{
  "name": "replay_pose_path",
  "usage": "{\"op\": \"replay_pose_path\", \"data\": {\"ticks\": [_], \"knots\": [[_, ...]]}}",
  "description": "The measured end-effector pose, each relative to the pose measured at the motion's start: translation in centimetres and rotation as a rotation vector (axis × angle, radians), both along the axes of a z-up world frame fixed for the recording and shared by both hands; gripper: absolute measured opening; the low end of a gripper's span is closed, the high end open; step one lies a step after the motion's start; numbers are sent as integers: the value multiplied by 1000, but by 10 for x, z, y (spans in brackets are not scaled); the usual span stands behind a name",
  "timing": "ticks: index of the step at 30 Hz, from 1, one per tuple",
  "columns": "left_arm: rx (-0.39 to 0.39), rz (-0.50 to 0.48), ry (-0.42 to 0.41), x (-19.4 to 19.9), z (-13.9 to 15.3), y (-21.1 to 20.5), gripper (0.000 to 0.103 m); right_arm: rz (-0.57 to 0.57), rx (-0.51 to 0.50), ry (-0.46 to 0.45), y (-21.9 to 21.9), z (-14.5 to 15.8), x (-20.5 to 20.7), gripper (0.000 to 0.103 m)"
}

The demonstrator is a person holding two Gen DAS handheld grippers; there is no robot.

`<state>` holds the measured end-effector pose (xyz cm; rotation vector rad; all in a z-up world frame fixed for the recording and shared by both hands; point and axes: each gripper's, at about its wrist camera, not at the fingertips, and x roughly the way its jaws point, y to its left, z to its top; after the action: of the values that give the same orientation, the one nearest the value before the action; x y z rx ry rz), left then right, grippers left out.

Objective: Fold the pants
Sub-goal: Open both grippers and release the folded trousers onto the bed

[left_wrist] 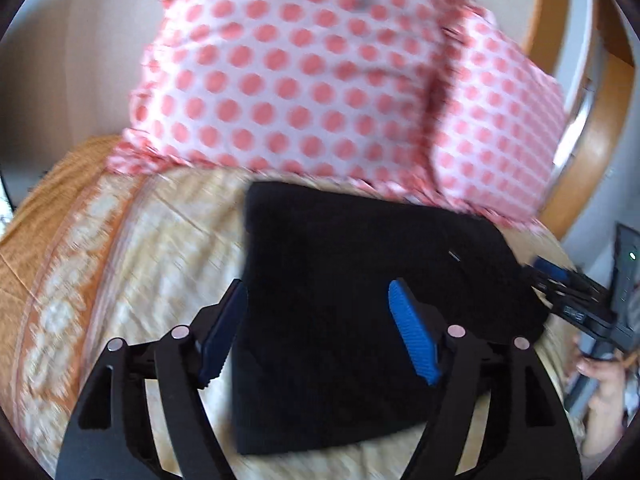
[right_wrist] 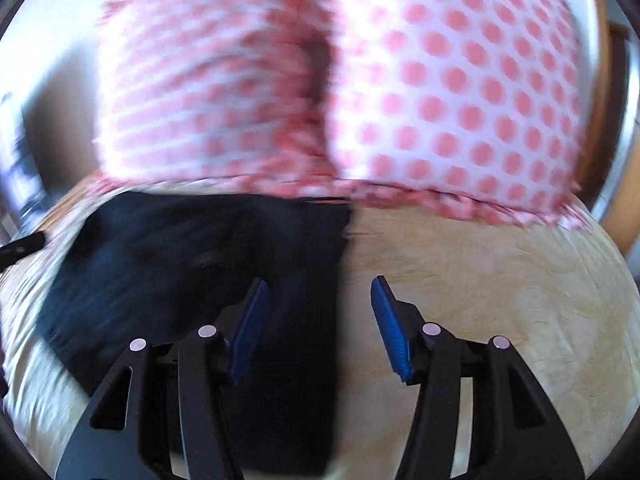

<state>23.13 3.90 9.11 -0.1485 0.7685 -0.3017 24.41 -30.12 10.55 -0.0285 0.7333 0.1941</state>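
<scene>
Both of your grippers, left gripper [left_wrist: 316, 330] and right gripper [right_wrist: 318, 326], hang with jaws spread, holding nothing, over the black pants [left_wrist: 360, 300]. These lie folded compact on the bed [left_wrist: 140, 240], just beside the dotted pillows [left_wrist: 300, 80], likely finished.

The bed [right_wrist: 500, 300] lies bare from 3 to 5 o'clock of the folded black pants [right_wrist: 240, 280] in the right wrist view, giving open room beside the cloth's straight right edge. At 12 o'clock two dotted pillows [right_wrist: 460, 100] stand against the pants' far edge and block that side. In the left wrist view the patterned bedspread [left_wrist: 120, 260] is open at 9 o'clock of the pants [left_wrist: 360, 300], while the right gripper [left_wrist: 560, 284] sits at their 3 o'clock edge.
</scene>
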Motion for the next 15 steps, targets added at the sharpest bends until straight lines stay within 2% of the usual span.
{"op": "replay_pose_path", "data": {"ticks": [3,5,6,10,12,13,14,15], "knots": [[28,-92,78,-12,-19,-28,73,91,-73,63,30,-8,-13,56],[46,-104,147,-9,-37,-37,73,98,-145,124,42,-22,-11,56],[50,-99,161,-7,-42,-39,73,94,-145,118,42,-22,-10,56],[93,-88,121,-5,-48,-47,74,60,-116,138,42,-23,-4,58],[86,-69,118,-10,-44,-47,74,18,-78,128,38,-17,-13,58],[67,-59,110,-19,-40,-43,77,-5,-43,112,34,-12,-22,66],[58,-57,96,-28,-37,-40,81,-18,-12,100,29,-8,-32,86],[57,-51,70,-42,-32,-36,92,-25,60,72,24,-2,-51,95]]}}
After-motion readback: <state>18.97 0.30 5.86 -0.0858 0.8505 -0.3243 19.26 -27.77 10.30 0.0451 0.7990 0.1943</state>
